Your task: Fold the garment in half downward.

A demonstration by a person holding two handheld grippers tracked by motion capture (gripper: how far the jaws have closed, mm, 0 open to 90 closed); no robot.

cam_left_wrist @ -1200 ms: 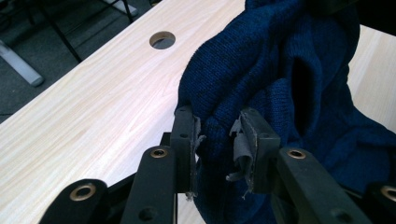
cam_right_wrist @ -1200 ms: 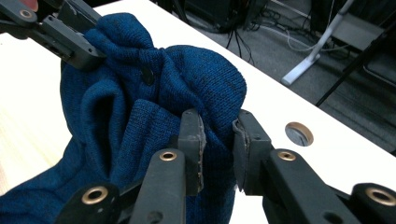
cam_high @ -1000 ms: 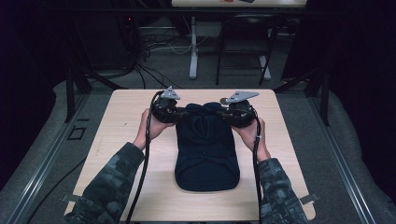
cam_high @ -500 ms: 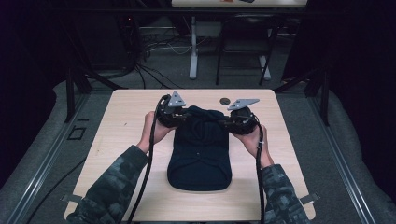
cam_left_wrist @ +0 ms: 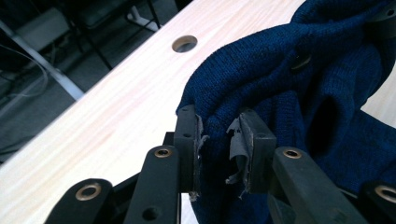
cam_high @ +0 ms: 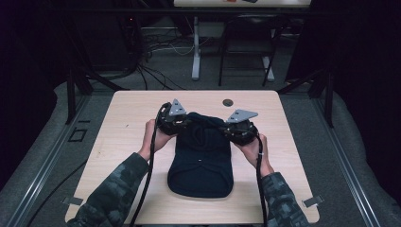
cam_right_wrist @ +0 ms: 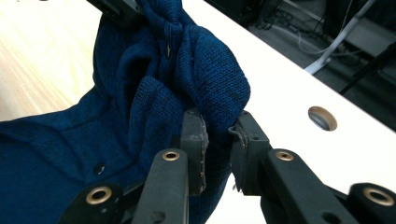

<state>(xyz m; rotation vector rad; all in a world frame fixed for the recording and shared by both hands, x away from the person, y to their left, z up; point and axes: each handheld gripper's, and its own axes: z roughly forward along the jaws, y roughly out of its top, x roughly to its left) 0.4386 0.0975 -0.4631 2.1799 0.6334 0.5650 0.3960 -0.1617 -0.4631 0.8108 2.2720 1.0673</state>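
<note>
Both grippers' jaws pinch a blue sweater (cam_high: 201,156) on the wooden table (cam_high: 123,118) in a dim room.

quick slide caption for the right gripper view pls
Right tool pinching a bunched fold of a dark blue knit garment above a light wooden table.

A pale wooden table (cam_high: 127,118) with a round hole (cam_high: 228,102) just beyond the right gripper (cam_high: 239,130) carries a dark blue knitted garment (cam_high: 202,165) lying between both grippers.
</note>
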